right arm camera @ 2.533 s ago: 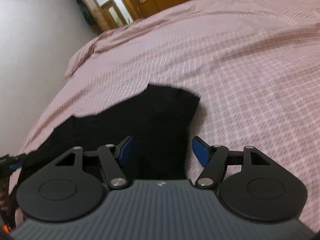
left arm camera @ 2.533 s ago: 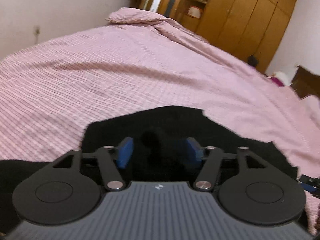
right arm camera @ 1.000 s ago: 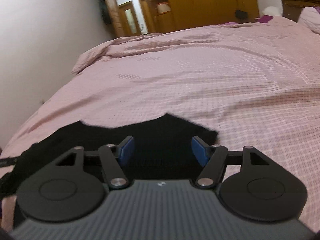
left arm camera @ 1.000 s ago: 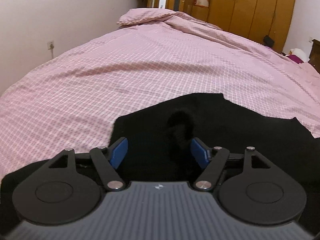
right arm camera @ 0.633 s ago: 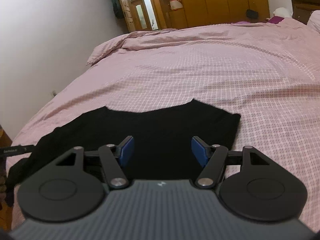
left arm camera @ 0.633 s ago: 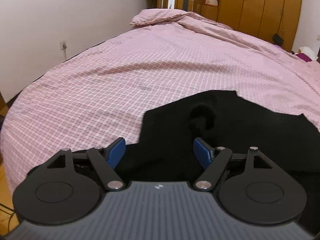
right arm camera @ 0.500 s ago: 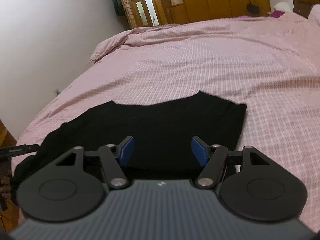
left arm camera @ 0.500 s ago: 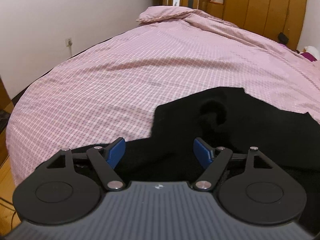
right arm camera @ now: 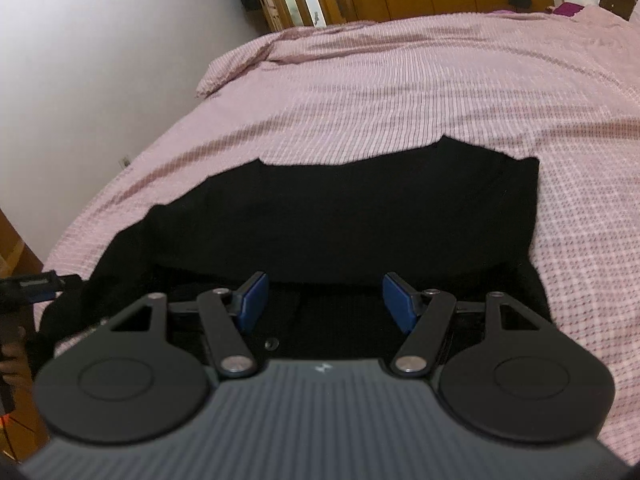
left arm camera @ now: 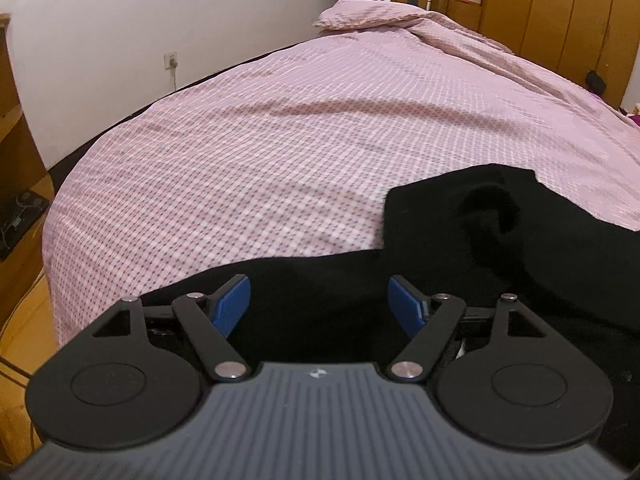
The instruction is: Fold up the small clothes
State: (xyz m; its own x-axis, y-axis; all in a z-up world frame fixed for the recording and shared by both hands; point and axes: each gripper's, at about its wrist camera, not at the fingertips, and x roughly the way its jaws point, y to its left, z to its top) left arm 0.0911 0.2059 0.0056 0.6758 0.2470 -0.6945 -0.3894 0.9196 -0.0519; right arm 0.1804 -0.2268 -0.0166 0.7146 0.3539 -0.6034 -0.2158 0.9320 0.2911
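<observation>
A black garment (right arm camera: 360, 216) lies spread on the pink checked bedspread (right arm camera: 440, 92), near the bed's front edge. In the left wrist view the garment (left arm camera: 500, 240) fills the lower right, with a raised fold on it. My left gripper (left arm camera: 319, 307) is open and empty, just above the garment's near left part. My right gripper (right arm camera: 323, 301) is open and empty, over the garment's near edge, where a small button (right arm camera: 272, 343) shows. The left gripper's tip (right arm camera: 36, 285) shows at the far left of the right wrist view.
The bedspread (left arm camera: 300, 140) stretches far ahead, bunched up at the far end (left arm camera: 360, 18). A white wall (left arm camera: 160, 20) with a socket runs along the left. Wooden wardrobes (left arm camera: 560, 8) stand behind the bed. Wooden furniture (left arm camera: 16, 160) stands at the left.
Both grippers have pulled back toward the bed's near edge and stayed open. More of the garment now shows spread flat. The left view has swung left, showing the bed's corner and floor.
</observation>
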